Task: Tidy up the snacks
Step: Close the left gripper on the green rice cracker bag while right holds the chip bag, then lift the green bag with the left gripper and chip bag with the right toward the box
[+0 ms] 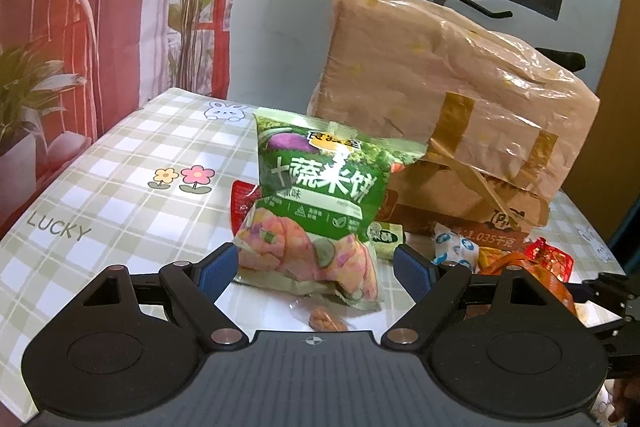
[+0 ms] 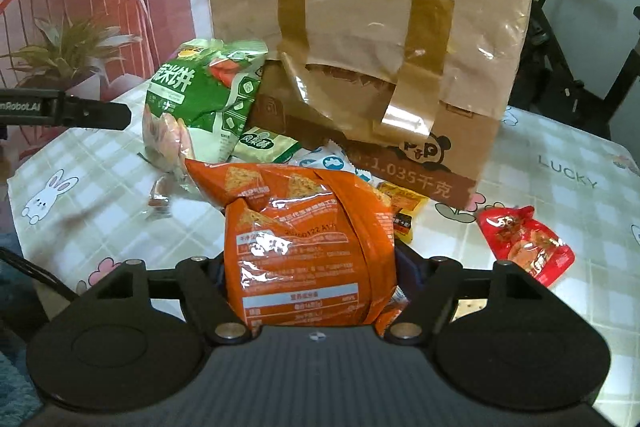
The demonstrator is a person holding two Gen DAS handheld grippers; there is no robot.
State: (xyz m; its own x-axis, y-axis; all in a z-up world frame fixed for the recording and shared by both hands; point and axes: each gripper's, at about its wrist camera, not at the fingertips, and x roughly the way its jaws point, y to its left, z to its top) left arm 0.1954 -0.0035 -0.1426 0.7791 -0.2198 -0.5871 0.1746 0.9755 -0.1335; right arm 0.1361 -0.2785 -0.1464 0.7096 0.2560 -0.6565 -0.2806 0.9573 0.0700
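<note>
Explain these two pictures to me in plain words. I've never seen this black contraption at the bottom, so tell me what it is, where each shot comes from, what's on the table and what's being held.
The black contraption is a handheld two-finger gripper; a person carries one in each hand, each with a camera looking along its fingers. One picture is from the left gripper, open around a green bag that stands on the checked tablecloth. The other is from the right gripper, shut on an orange bag. Behind stands a taped cardboard box. A red packet and several small snacks lie around it.
</note>
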